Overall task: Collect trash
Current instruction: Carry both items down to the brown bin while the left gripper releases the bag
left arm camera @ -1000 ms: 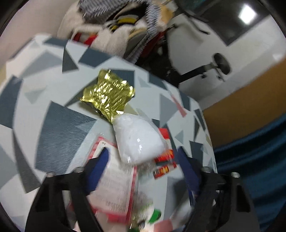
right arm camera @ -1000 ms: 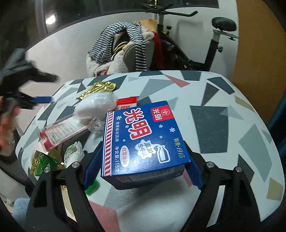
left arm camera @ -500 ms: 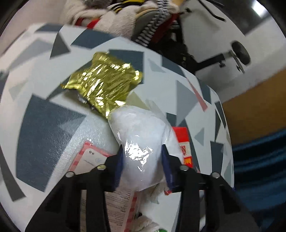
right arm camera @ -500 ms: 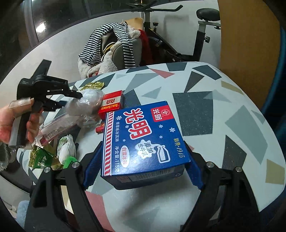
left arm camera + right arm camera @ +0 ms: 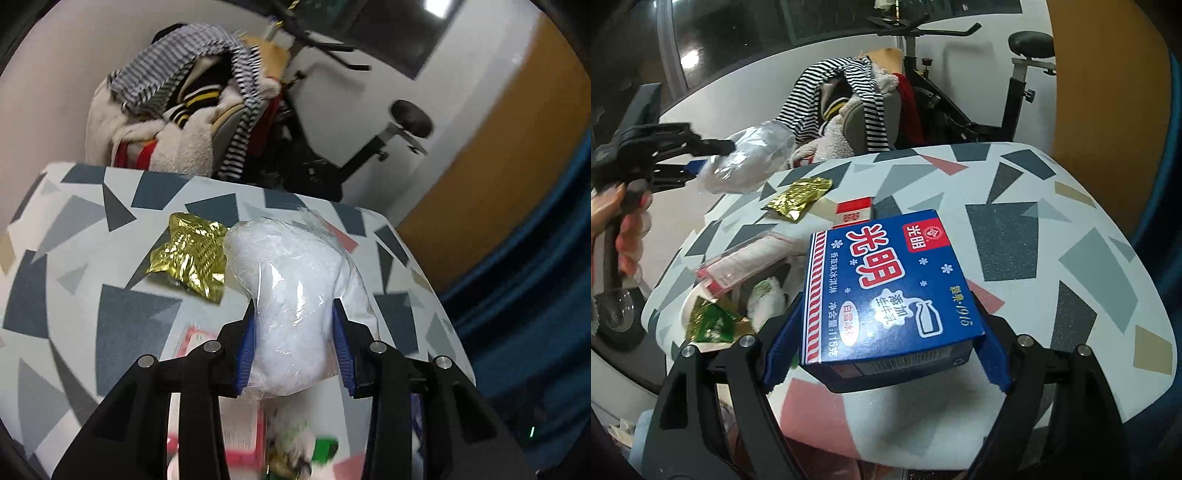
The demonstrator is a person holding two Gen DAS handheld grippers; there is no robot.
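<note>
My left gripper point(image 5: 293, 339) is shut on a clear plastic bag stuffed with white filling point(image 5: 295, 295), held up off the patterned table point(image 5: 122, 317). The right wrist view shows that bag point(image 5: 753, 162) hanging in the left gripper point(image 5: 709, 155) above the table's left side. My right gripper point(image 5: 886, 332) is shut on a blue ice-cream carton point(image 5: 886, 284), which it holds above the table point(image 5: 1034, 229). A gold foil wrapper point(image 5: 192, 258) point(image 5: 798, 197) lies on the table beyond the bag.
A red and white small box point(image 5: 853, 214), a long clear pack with red trim point(image 5: 738, 258), green wrappers point(image 5: 713, 321) and a white crumpled wrapper point(image 5: 766, 299) lie at the table's left. A chair piled with clothes point(image 5: 849, 107) and an exercise bike point(image 5: 1015, 81) stand behind.
My left gripper closed on the white bag and lifted it off the table, rolling as it rose. My right gripper kept hold of the blue carton and drifted a little.
</note>
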